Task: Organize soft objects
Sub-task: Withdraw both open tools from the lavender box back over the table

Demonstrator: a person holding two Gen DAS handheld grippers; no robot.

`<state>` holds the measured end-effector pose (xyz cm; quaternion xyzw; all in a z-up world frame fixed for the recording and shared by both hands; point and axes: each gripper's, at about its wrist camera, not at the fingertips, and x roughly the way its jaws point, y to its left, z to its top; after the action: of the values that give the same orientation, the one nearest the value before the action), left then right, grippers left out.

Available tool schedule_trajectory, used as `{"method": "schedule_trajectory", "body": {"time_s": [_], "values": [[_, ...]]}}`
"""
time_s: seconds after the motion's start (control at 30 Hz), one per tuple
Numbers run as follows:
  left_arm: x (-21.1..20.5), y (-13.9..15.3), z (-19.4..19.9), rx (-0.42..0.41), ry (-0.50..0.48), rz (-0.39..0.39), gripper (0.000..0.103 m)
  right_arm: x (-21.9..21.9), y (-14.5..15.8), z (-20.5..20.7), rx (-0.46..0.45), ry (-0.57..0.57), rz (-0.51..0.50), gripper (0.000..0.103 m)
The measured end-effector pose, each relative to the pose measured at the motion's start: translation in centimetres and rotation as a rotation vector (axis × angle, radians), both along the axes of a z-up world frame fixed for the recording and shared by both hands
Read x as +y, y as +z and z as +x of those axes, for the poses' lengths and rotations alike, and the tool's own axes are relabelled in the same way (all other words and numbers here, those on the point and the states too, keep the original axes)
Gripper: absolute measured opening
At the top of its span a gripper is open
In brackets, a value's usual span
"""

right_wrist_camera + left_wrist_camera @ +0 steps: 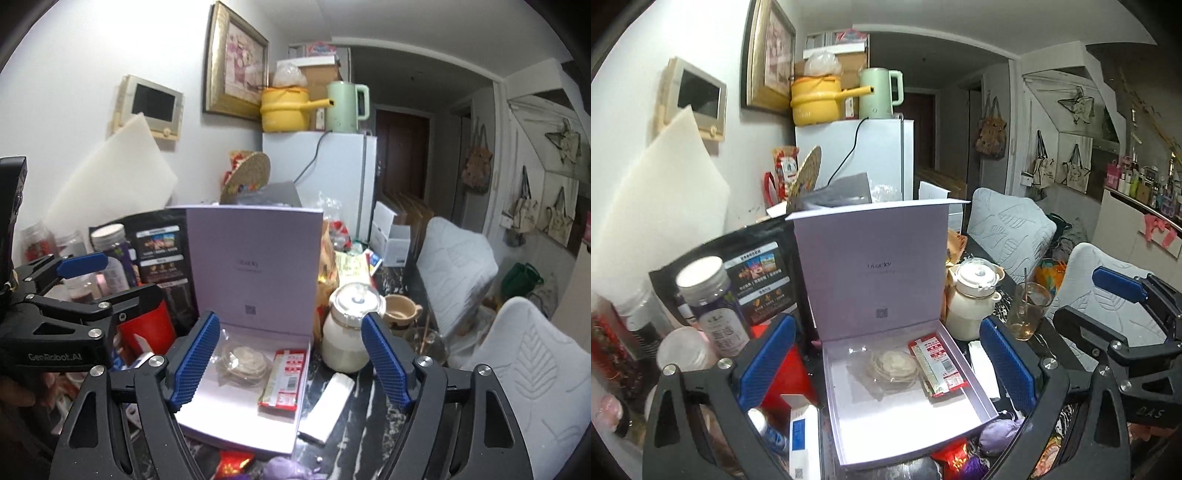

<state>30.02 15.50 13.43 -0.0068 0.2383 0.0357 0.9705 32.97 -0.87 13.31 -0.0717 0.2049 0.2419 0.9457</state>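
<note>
- Currently between picks: left gripper (886, 362) and right gripper (290, 363) both spread wide, holding nothing, above the open lilac box (975, 391)
- Already boxed: clear pouch (886, 369), red packet (938, 365)
- Next, probably: drop toward purple soft pouch (999, 435) just beside the box's near corner, clamp gently

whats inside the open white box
Inside the white box: a clear-wrapped round pack and a red snack packet. Nothing shows under them; the upright lid hides what's behind.

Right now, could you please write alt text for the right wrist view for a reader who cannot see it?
An open right gripper hovers empty over a pale lilac box with its lid upright, holding a clear-wrapped round item and a red packet. A cream teapot stands to its right on the cluttered dark table.
</note>
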Motion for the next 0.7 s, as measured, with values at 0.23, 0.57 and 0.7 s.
{"method": "schedule_trajectory", "body": {"time_s": [0.23, 0.57, 0.7], "values": [[-0.7, 0.5, -3.0, -0.007, -0.013, -0.017, 0.102, -1.0, 1.2, -3.8, -0.030, 0.002, 0.004, 0.087], [-1.7, 0.1, -7.5, -0.007, -0.037, -0.025, 0.102, -3.3, 0.9, -8.9, -0.032, -0.036, 0.026, 0.090], [-2.2, -0.5, -9.4, 0.004, -0.045, -0.027, 0.102, -4.3, 0.3, -10.7, -0.021, -0.056, 0.040, 0.091]]}}
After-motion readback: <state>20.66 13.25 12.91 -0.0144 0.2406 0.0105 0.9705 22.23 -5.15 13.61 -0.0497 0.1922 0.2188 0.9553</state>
